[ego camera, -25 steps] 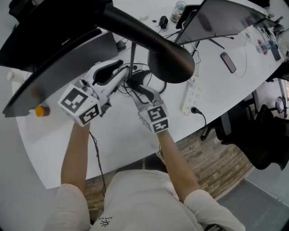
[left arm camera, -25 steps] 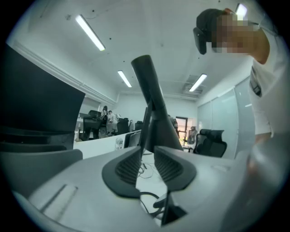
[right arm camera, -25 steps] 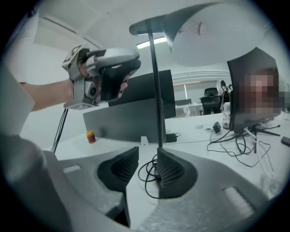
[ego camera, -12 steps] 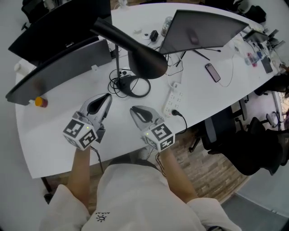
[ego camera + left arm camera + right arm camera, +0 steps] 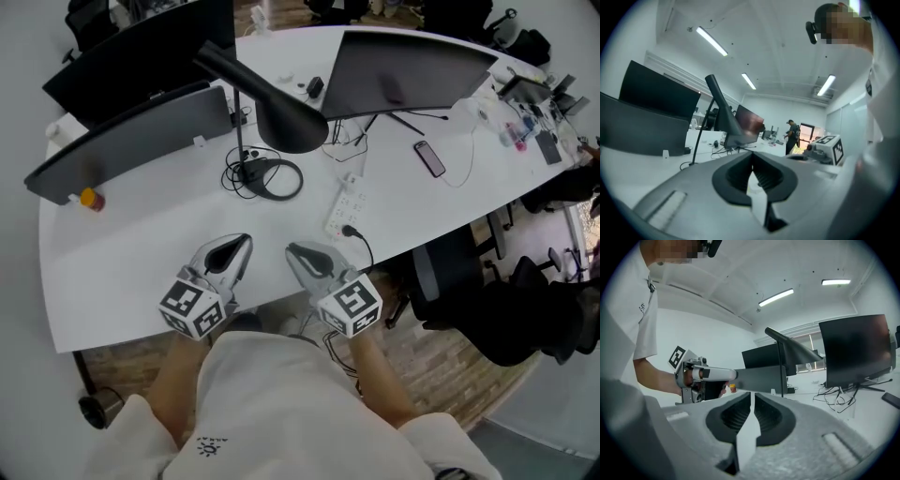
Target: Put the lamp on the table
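Left hand-held gripper [image 5: 241, 245] shut; lamp [image 5: 286, 118] with indistinct base

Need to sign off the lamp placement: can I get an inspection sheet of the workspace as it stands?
Surface: white table, bare along the near edge.
Job's things: black lamp stands upright on the table beside a curved monitor, nothing holding it.
Clutter: phone, orange-capped bottle.
Grippers: left gripper shut, empty; right gripper jaws have just been closing, narrow gap left, nothing between. Both are at the near edge, apart from the lamp.
Cables: black cable coiled at the lamp's foot; power strip with one plug in, its lead running off the edge.
Surroundings: office chair, wood floor.
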The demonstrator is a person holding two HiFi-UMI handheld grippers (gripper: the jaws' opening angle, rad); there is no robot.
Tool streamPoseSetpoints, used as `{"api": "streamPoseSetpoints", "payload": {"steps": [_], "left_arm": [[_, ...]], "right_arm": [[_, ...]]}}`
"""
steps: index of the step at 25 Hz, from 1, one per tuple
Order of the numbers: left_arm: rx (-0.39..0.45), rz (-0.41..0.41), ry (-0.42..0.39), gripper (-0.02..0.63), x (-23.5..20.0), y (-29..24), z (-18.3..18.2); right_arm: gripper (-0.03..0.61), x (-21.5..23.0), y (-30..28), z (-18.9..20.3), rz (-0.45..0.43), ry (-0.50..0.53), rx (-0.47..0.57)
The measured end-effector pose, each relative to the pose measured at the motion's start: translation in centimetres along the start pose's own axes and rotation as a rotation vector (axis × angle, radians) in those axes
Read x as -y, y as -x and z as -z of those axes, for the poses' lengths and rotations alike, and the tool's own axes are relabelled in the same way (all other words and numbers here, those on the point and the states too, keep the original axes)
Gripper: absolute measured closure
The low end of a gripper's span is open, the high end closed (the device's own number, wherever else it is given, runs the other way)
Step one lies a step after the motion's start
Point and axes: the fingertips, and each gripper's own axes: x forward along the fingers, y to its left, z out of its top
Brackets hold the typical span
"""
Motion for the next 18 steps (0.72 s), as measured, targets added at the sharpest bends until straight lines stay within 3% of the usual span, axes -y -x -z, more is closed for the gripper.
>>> {"api": "streamPoseSetpoints", "payload": {"steps": [5,10,18], "left_arm": [[0.012,0.021,-0.009,0.618,1.0,1.3,-0.3],[0.044,0.066,-0.022,0.618,1.2,2.9,-1.4],[0.026,0.124,-0.022,0.618,0.9,4.8,-1.4]], "right_arm": [[0.554,-1.3,2.3,-0.9,0.019,-0.019,0.046],[0.554,-3.0,2.2,-2.5,0.054,0.038,0.068],[0.577,-4.7,2.3,-3.1,0.120,0.005,0.088]]}}
